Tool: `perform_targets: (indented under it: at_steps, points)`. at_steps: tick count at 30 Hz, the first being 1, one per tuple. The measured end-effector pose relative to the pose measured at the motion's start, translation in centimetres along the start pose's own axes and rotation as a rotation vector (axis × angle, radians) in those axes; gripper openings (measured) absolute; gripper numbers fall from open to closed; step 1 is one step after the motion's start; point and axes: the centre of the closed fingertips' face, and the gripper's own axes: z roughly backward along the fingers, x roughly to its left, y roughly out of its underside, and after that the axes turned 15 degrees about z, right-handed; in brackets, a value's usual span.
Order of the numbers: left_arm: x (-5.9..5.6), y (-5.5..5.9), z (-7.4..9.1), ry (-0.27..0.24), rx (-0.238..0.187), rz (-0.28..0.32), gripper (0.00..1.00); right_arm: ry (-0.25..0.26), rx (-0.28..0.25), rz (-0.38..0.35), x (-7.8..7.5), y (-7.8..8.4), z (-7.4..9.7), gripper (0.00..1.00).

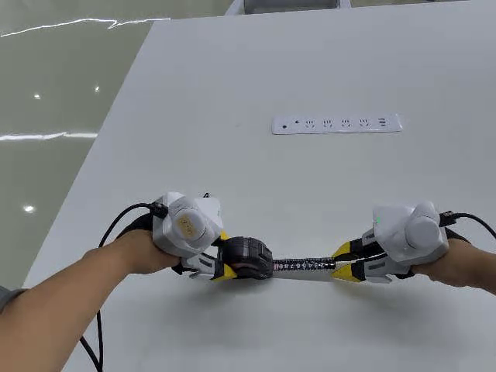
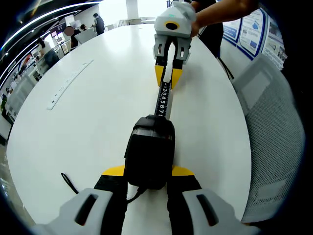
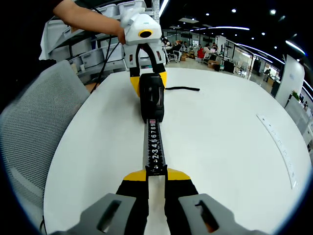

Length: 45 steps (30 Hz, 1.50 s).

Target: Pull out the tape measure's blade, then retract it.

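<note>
A wide white tabletop (image 1: 310, 62) carries the work, and a grey mesh chair (image 2: 274, 147) stands at its near edge, beside the person's arms. A long white power strip (image 1: 337, 123) lies flat well beyond the two grippers, toward the far side of the tabletop. The left gripper (image 1: 226, 254) is held low over the tabletop at the person's left, its yellow-tipped jaws closed on the sides of the tape measure (image 1: 246, 258), a black case that sits between them at the near edge of the tabletop. In the left gripper view the case fills the space between the jaws, with its mouth pointing away toward the other gripper. The right gripper (image 1: 344, 262) is held opposite, at the person's right, near the left one and facing it, with its jaws pinched together on the free end of the blade (image 1: 304, 264). The blade runs straight from the case to the right gripper's tips, just above the tabletop, drawn out a short way, with black numerals from about 2 to 9 readable along it in the right gripper view. A thin black cable (image 3: 182, 88) lies on the tabletop beside the left gripper.
</note>
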Motion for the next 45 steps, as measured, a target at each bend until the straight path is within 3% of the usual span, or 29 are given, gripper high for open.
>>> perform_targets:
  at_steps: [45]
  points:
    - [-0.1, -0.1, 0.0, -0.001, 0.003, -0.003, 0.27, 0.013, 0.020, -0.021, 0.3, 2.1, 2.3, 0.09]
